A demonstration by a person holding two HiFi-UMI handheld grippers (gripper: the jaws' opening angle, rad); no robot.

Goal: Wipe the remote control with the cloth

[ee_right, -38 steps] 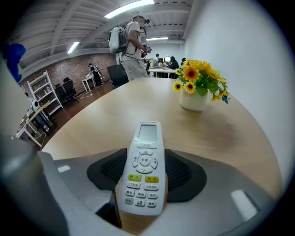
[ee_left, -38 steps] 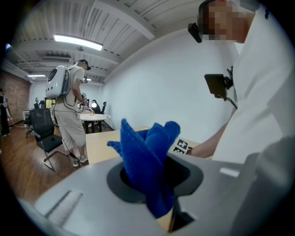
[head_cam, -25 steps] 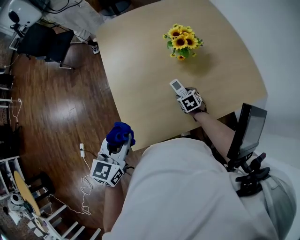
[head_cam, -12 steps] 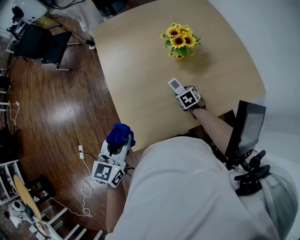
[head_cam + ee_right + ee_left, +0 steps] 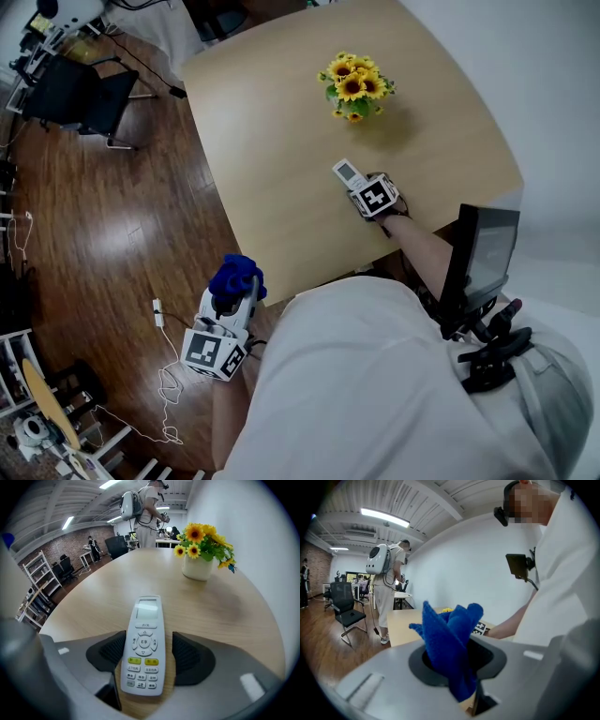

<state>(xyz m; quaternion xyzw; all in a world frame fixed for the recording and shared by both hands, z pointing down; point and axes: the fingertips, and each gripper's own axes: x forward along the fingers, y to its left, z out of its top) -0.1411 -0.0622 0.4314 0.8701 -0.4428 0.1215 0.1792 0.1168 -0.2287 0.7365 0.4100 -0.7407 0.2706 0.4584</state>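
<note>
Remote control [image 5: 144, 651] on table [image 5: 215, 613], right tongs [image 5: 149, 638] astride it, seemingly slack, left tongs [image 5: 457, 657] clenching cloth [image 5: 449, 629], lower end hidden

Remote control [image 5: 144, 646] lies on table [image 5: 103, 590] within the spread claw [image 5: 150, 644].

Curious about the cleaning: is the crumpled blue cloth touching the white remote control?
Apart. The head view shows the blue cloth in the left gripper beside the table, the white remote control on it.
</note>
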